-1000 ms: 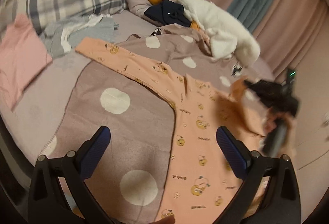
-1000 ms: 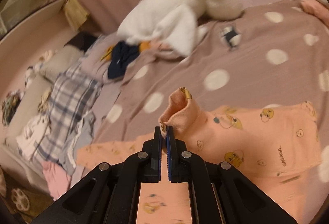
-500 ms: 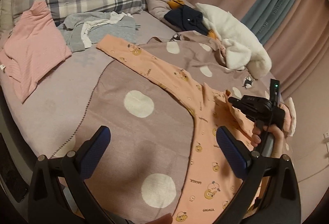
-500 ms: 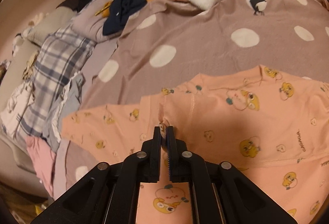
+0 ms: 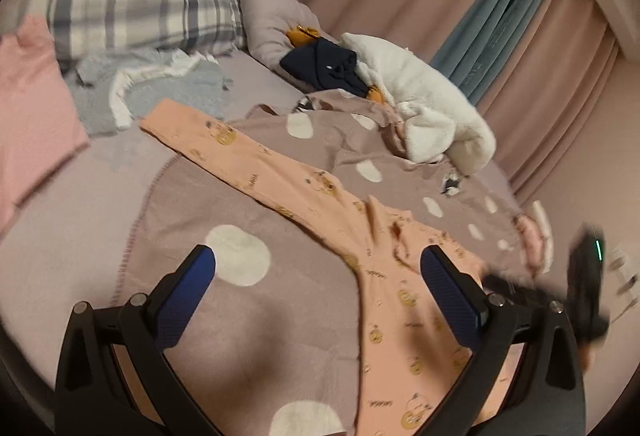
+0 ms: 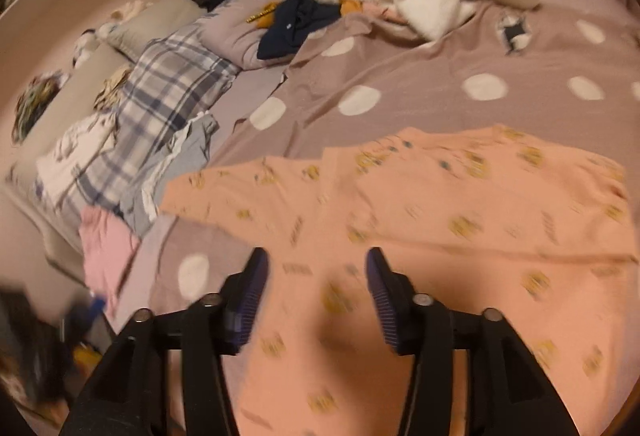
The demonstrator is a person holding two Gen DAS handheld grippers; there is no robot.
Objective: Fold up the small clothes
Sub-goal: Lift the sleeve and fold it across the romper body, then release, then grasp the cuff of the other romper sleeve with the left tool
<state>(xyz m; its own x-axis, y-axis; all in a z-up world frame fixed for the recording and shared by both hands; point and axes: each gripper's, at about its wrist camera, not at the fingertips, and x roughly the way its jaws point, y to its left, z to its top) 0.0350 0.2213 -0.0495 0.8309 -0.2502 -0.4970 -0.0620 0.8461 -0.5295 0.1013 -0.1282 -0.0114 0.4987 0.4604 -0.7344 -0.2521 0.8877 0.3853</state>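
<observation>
Far left on the bed (image 5: 60, 203), a pink top (image 5: 28, 107) lay flat, with a grey-blue garment (image 5: 168, 91) crumpled beside it under the plaid pillow (image 5: 132, 7). From there the peach romper (image 5: 384, 300) ran across the dotted blanket (image 5: 248, 203), one sleeve stretched out toward the grey-blue garment, body spread flat toward the near edge. The left gripper (image 5: 318, 288) hovered above it, fingers (image 5: 188, 284) spread wide and holding nothing. Moving right, the right gripper (image 6: 316, 288) hung over the romper's middle, its fingers (image 6: 380, 288) parted too, empty; in the left view it was only a dark blur at the edge. Behind sat a white fluffy heap (image 5: 432, 111) and a navy item (image 5: 324, 63).

Nothing was folded yet, by the look of it. The risk: soft knit could bunch if one gripper pinched both layers, or the blanket with them, dragging the whole romper askew. The long sleeve might flop crooked as well, and the motion blur suggested speed, which would make a clean pinch harder.
</observation>
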